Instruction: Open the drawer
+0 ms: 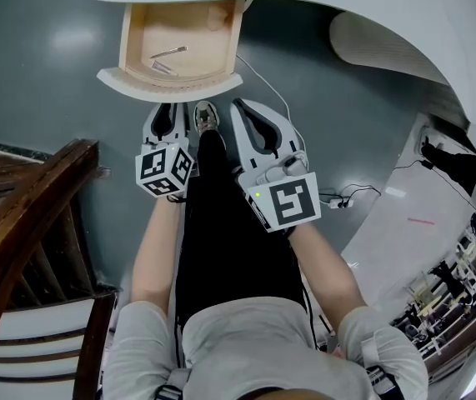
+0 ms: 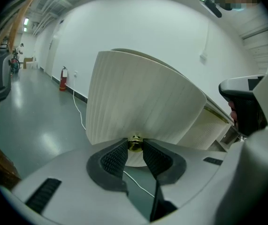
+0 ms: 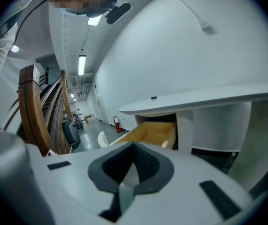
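Pale wood drawer (image 1: 171, 83) is sticking out from under the white desk (image 1: 371, 7). Its curved white front faces you, and its length runs straight from the desk toward your feet. Your left gripper (image 1: 172, 108) has its jaws partway closed, both pads clamped on the brass knob (image 2: 134, 143) at the drawer front. Your right gripper (image 3: 134, 149) hangs just beside it, tips pinched together on nothing.
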A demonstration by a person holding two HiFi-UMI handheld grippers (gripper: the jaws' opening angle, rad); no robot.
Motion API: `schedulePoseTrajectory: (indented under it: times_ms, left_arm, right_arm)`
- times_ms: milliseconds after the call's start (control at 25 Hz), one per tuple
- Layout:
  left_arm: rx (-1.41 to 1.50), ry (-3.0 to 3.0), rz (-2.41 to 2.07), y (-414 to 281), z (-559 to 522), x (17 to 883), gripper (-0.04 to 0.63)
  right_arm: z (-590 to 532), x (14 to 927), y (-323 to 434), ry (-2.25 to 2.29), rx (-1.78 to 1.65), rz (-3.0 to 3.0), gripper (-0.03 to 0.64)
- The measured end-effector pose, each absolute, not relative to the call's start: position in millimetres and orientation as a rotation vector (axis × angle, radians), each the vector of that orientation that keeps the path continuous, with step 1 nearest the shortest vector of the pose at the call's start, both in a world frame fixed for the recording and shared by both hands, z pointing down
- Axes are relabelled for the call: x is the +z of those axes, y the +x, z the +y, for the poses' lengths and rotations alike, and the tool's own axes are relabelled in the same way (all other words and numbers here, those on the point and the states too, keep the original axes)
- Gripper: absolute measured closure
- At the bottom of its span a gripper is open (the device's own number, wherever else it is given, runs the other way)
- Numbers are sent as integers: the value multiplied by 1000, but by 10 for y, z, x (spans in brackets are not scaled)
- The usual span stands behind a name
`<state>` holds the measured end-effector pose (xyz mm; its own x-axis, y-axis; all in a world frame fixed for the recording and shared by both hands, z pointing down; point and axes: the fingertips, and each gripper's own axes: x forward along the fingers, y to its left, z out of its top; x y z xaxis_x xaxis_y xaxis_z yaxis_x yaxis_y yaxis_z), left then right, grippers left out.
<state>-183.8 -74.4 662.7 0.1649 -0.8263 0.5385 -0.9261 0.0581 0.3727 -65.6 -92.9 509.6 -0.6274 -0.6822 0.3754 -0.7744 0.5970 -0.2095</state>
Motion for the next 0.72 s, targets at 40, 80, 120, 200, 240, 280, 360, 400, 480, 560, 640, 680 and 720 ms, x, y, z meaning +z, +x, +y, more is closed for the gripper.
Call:
schedulePoseTrajectory:
  times_ms: [40,80,120,200,240,280,360,400,480,560,640,680,720]
  left_arm:
    - [194,1766,-1672,-1840,-717,6628,492]
    - [197,1757,-1674,-1840,-689,6630,492]
    - [199,1749,-1678,-1839,-666,6632,492]
    - [199,1738,-1686,-1845,-650,6636,492]
    - [200,1735,-1690,-1852,-653,6636,492]
    - [203,1732,-1694,-1857,-655,6635,492]
    - [210,1726,-1702,-1860,-644,6633,492]
    - [211,1723,-1704,-1858,-634,6633,492]
    - [212,1719,-1702,-1852,-634,6636,492]
    - [231,1711,-1692,-1844,-659,6631,491]
    - [263,1694,-1680,-1840,-660,6611,492]
    - [276,1683,-1677,-1839,-641,6598,491]
    - [287,1671,-1675,-1839,-612,6586,491]
  right_arm:
    - [-912,5086,-641,1196,521,-2567,603]
    - [-895,5079,-624,1193,523,-2563,603]
    - [-880,5074,-606,1191,525,-2558,603]
    - [-864,5063,-581,1188,525,-2549,603]
    - [-858,5052,-577,1187,525,-2546,603]
    - [-851,5035,-574,1185,523,-2543,603]
    - [-828,4983,-566,1178,517,-2539,603]
    - [-815,4955,-559,1173,515,-2537,603]
    - [-802,4895,-546,1159,513,-2530,603]
    - [-796,4811,-536,1148,506,-2525,603]
    - [-759,4703,-524,1145,505,-2518,603]
    - [-729,4652,-513,1142,509,-2511,603]
    - [-698,4608,-497,1138,515,-2505,603]
